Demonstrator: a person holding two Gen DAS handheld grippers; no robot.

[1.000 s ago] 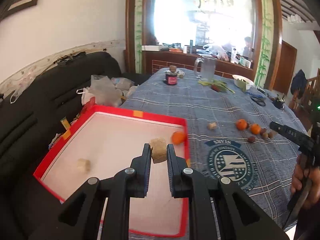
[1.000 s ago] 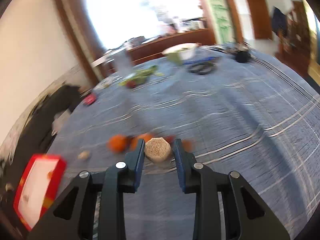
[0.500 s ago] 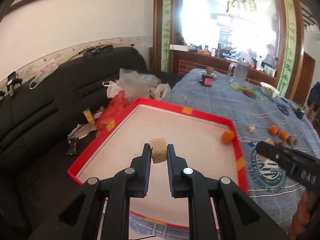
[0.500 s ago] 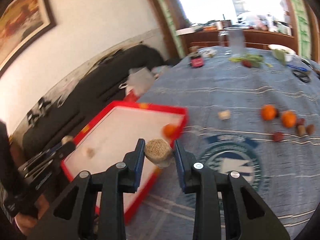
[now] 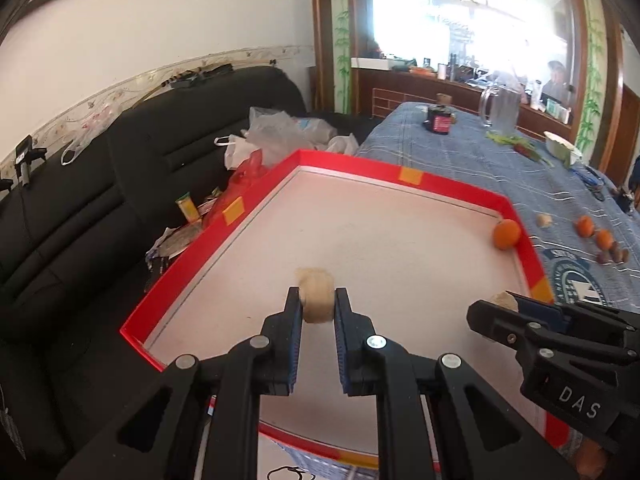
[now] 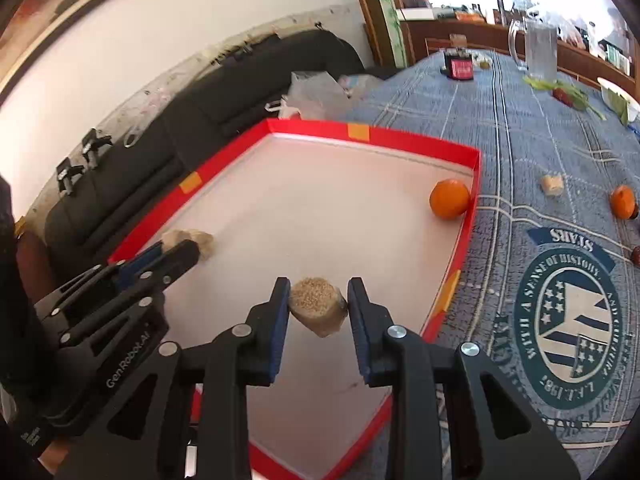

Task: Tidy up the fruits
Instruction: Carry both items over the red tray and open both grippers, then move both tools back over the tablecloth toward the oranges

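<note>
Both my grippers now over the red-rimmed cardboard tray (image 6: 460, 256); left gripper (image 5: 317, 307) and right gripper (image 6: 318, 304) each clamp a tan fruit chunk.

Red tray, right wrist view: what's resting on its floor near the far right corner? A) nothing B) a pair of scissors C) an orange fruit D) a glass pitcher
C: an orange fruit sits on the pale floor of the red tray, close against its right wall near the far corner; the glass pitcher stands far back on the tablecloth.
</note>
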